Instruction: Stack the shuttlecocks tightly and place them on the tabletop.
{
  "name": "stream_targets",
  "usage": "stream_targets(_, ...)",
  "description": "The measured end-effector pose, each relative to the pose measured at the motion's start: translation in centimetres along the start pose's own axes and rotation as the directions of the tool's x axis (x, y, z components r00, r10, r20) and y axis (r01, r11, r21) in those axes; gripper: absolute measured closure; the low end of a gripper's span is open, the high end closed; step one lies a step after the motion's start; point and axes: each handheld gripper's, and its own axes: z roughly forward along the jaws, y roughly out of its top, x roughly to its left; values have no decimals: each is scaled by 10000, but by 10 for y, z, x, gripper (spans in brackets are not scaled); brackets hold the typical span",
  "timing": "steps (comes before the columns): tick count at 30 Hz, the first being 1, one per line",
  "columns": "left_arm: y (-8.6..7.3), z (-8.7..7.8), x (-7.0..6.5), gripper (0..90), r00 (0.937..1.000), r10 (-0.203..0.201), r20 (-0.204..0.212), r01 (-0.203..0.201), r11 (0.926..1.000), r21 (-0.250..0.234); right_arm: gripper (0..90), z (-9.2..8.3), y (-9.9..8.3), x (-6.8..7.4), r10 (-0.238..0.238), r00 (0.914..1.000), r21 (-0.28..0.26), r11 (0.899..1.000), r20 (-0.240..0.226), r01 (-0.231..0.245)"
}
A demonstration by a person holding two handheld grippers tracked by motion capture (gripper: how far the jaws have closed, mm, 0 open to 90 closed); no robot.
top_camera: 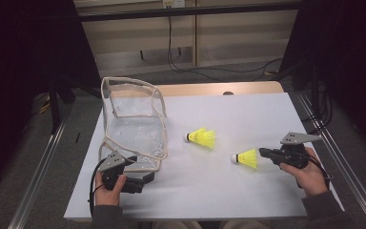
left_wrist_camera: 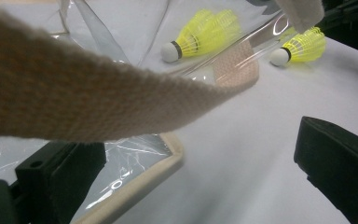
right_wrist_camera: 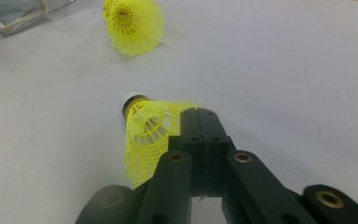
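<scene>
A clear plastic bag with beige trim stands open at the table's left. Its woven strap crosses close in front of the left gripper view. My left gripper is open at the bag's near edge, with the trimmed rim lying between its jaws. Two yellow shuttlecocks lie on the white sheet. The middle shuttlecock lies free. My right gripper is shut on the skirt rim of the right shuttlecock, whose white cork points left.
The white sheet covers a wooden table. Metal rails run along both sides. Cables lie on the floor beyond the far edge.
</scene>
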Motion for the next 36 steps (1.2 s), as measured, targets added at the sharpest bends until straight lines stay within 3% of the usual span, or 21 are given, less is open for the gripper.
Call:
stream_targets(6, 0, 0, 0, 19, 10000, -11, 2, 11, 10000, -49, 799, -5, 7, 4, -17, 10000, -162, 9999, -53, 16)
stream_targets(11, 0, 1, 0, 19, 10000, -11, 3, 11, 10000, -49, 614, -7, 10, 6, 410, 9990, -344, 9985, -195, -417)
stream_targets(16, 0, 0, 0, 19, 10000, -6, 8, 6, 10000, -27, 513, -4, 9, 10, 450, 9978, -407, 9981, -478, -470)
stream_targets(18, 0, 0, 0, 19, 10000, -6, 12, 6, 10000, -23, 418, -1, 9, 12, 573, 9962, -465, 9971, -653, -604)
stream_targets(24, 0, 0, 0, 19, 10000, 10, 6, -10, 10000, 6, 346, 6, 6, 15, 699, 9934, -381, 9966, -911, -736)
stream_targets(36, 0, 0, 0, 19, 10000, 4, -1, -4, 10000, -41, 173, 13, -1, 20, 989, 9931, -203, 9947, -636, -1004)
